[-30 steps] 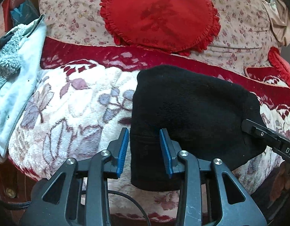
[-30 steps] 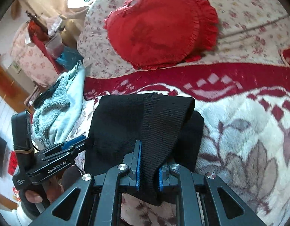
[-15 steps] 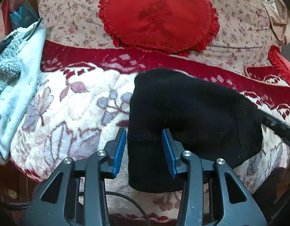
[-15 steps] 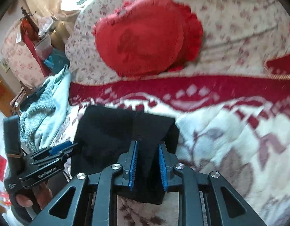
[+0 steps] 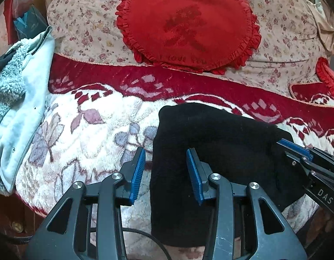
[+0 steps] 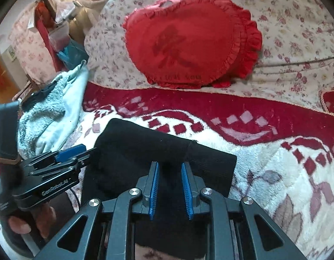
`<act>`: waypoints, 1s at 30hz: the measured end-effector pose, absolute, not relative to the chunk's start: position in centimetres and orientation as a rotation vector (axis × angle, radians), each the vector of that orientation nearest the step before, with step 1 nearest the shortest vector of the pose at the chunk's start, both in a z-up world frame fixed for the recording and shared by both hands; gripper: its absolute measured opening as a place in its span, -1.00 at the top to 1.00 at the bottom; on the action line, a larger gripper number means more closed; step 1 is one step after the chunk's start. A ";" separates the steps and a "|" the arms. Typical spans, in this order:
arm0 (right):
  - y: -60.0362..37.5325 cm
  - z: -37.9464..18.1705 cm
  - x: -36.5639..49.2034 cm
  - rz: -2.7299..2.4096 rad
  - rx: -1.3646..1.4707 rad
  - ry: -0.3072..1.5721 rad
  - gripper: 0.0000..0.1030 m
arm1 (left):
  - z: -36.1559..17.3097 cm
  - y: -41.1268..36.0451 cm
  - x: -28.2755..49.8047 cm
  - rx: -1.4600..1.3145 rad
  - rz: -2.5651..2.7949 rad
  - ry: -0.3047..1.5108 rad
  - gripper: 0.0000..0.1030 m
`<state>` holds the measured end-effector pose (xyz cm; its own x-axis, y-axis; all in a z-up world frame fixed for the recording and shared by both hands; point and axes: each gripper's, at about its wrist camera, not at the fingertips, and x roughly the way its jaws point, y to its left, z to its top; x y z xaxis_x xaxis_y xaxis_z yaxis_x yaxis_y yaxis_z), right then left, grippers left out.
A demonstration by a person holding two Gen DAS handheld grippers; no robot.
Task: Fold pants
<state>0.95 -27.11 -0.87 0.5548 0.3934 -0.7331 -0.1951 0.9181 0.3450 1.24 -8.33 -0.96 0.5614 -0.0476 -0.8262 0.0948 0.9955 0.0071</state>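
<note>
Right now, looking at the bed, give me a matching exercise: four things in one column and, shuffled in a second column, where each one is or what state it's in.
Things:
1. black pants
2. red heart-shaped cushion
3. light blue fleece garment
4. left tongs

Places or states:
A. leaning on the floral bedding at the back
B. open, pads either side of the near left edge of the fabric
C. folded, lying on the floral plush blanket
D. heaped at the left edge of the bed

Pairs: 1-C, 2-A, 3-D, 4-B
</note>
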 end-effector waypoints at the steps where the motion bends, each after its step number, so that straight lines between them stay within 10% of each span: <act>1: -27.1 -1.1 1.2 0.348 0.234 0.927 0.62 | -1.0 -8.4 1.4 0.059 -0.079 0.971 0.15; 30: -25.8 -0.5 -2.6 0.377 0.109 0.963 0.60 | -1.8 -8.9 1.8 0.110 -0.031 0.947 -0.08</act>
